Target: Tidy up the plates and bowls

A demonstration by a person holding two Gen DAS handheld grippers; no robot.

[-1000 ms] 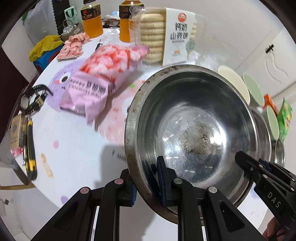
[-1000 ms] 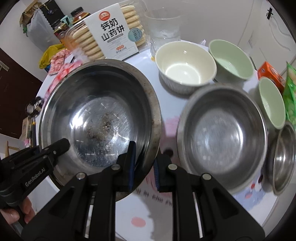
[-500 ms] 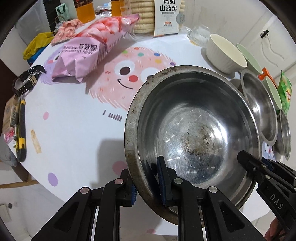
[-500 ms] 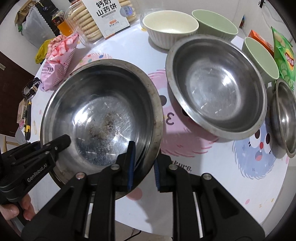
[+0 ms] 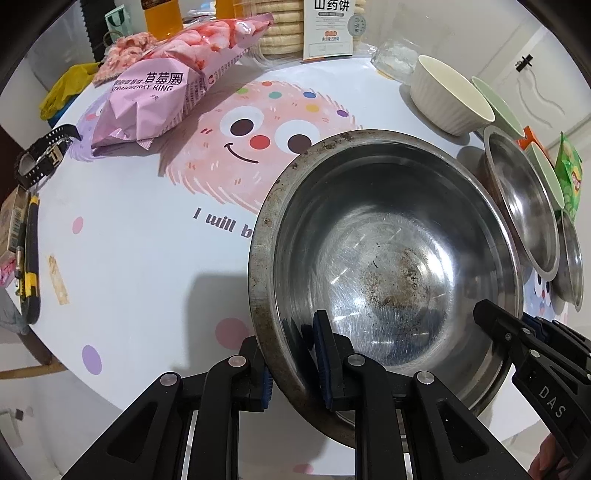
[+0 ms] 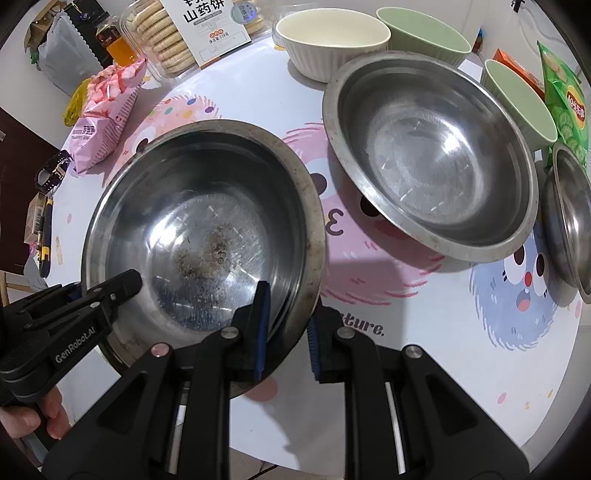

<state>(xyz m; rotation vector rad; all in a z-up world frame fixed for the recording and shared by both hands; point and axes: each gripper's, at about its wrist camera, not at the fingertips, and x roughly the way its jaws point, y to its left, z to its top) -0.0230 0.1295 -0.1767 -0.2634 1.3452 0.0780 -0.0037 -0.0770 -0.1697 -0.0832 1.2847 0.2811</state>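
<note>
Both the left gripper (image 5: 293,363) and right gripper (image 6: 286,326) pinch opposite rims of the stained steel basin (image 6: 203,236), carrying it level above the table's (image 6: 424,332) near edge, probably for nesting with the steel bowl (image 6: 428,158).

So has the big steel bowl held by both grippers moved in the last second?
Yes. The big steel bowl has pulled back toward the near table edge, away from the biscuit box and the white bowl, which now sit farther off.
</note>
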